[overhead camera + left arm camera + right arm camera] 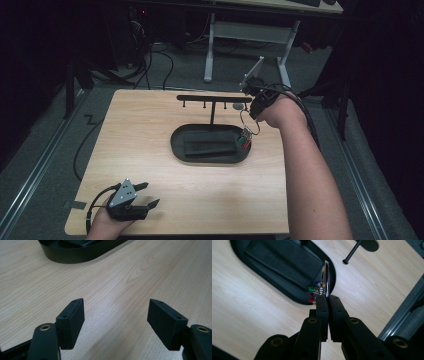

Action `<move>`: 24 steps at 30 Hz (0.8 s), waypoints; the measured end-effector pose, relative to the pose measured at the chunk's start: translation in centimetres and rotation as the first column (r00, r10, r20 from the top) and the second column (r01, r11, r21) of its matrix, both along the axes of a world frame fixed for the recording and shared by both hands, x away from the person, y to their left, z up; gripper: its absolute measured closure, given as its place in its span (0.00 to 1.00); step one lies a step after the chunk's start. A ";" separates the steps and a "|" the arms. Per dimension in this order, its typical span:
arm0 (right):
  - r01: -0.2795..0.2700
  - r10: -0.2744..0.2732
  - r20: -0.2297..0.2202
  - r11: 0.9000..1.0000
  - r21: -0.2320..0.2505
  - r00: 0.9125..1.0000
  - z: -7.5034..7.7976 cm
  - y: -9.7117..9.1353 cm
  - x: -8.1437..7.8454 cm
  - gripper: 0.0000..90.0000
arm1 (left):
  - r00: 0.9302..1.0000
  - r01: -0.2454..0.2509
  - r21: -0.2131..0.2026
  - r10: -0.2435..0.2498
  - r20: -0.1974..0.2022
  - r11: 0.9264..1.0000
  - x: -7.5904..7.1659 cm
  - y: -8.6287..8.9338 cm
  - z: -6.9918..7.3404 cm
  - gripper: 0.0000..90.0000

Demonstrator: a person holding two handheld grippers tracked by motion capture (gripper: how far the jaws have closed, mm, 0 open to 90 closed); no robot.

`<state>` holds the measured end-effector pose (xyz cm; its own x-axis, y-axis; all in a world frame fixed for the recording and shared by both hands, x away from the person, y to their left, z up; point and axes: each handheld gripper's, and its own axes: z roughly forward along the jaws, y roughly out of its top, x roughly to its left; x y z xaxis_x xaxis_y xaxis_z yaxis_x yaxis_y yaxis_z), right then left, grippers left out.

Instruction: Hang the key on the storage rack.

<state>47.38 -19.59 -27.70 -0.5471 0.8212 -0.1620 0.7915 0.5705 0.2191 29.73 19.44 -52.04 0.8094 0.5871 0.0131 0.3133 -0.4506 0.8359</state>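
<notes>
Right gripper view: right gripper [325,298] was clamped on a key ring [326,277] above the tray's [180,150] right end. Left gripper [147,194] rested agape, near left. Judged aim: rack [214,98] peg; ring should approach level.

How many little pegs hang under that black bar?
4, in a row under the black bar of the key rack: far left, left of the post, right of it, and near the right end.

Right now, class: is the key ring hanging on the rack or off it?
Off: the right gripper holds the key ring over the tray.
</notes>
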 end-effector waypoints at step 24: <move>0.090 -0.089 -0.010 0.993 0.075 0.996 -3.4 -1.6 5.3 0.98 | 1.000 -0.009 0.033 0.009 0.005 0.999 -0.8 0.7 -0.1 0.33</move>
<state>52.69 -21.18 -31.08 -0.4717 0.8767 -0.0948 0.8402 0.4794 0.2533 28.96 20.15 -52.12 0.8042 0.5933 0.0363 0.3137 -0.4754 0.8219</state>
